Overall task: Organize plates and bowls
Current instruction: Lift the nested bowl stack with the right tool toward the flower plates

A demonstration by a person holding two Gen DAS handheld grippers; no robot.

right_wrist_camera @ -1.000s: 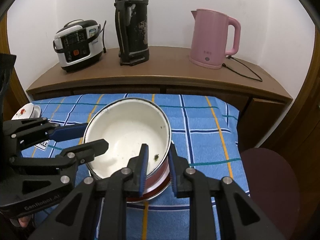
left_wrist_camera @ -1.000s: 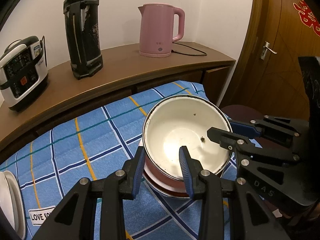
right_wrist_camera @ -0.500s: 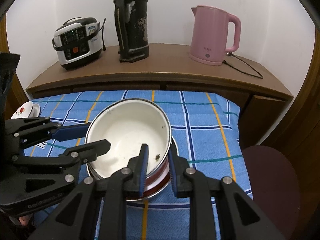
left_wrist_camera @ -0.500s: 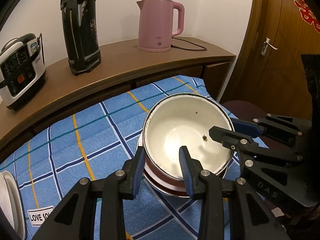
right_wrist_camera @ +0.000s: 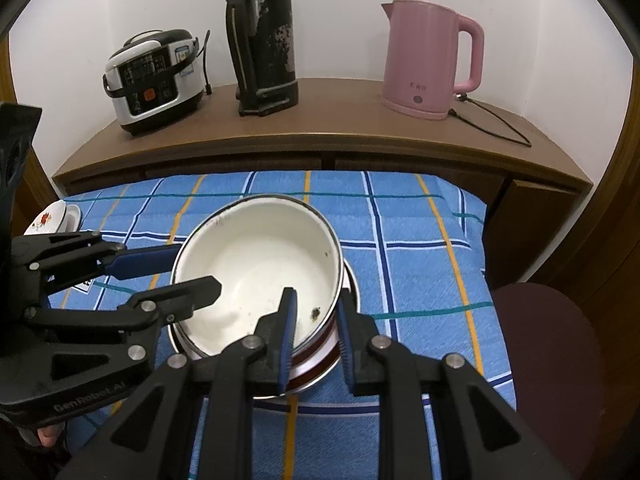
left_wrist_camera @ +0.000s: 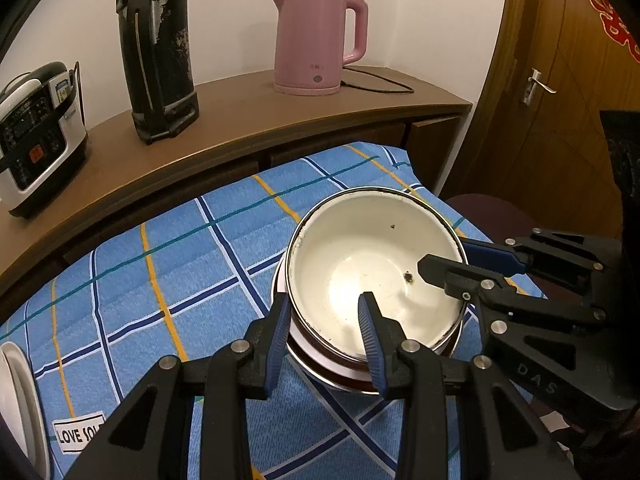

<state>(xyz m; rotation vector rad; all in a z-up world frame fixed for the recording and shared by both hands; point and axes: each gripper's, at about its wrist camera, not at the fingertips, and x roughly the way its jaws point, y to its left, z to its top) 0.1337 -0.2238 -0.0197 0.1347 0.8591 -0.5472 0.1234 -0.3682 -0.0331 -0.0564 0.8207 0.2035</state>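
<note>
A white enamel bowl (left_wrist_camera: 372,256) with a dark red outside sits nested on another dish on the blue checked cloth (left_wrist_camera: 168,264); it also shows in the right wrist view (right_wrist_camera: 256,268). My left gripper (left_wrist_camera: 324,324) straddles the bowl's near-left rim, one finger inside and one outside, with a gap to the wall. My right gripper (right_wrist_camera: 316,320) straddles the near-right rim the same way, with a small gap. It also shows in the left wrist view (left_wrist_camera: 464,260), and the left gripper in the right wrist view (right_wrist_camera: 192,268).
A flowered white dish (right_wrist_camera: 52,216) lies at the cloth's left edge. On the wooden counter (right_wrist_camera: 320,128) behind stand a rice cooker (right_wrist_camera: 152,80), a black thermos (right_wrist_camera: 264,40) and a pink kettle (right_wrist_camera: 428,60). A dark stool (right_wrist_camera: 544,344) stands right, next to a door (left_wrist_camera: 560,80).
Both grippers and the bowl have stayed together while the view shifted slightly. The right gripper's fingers have spread a little wider around the rim.
</note>
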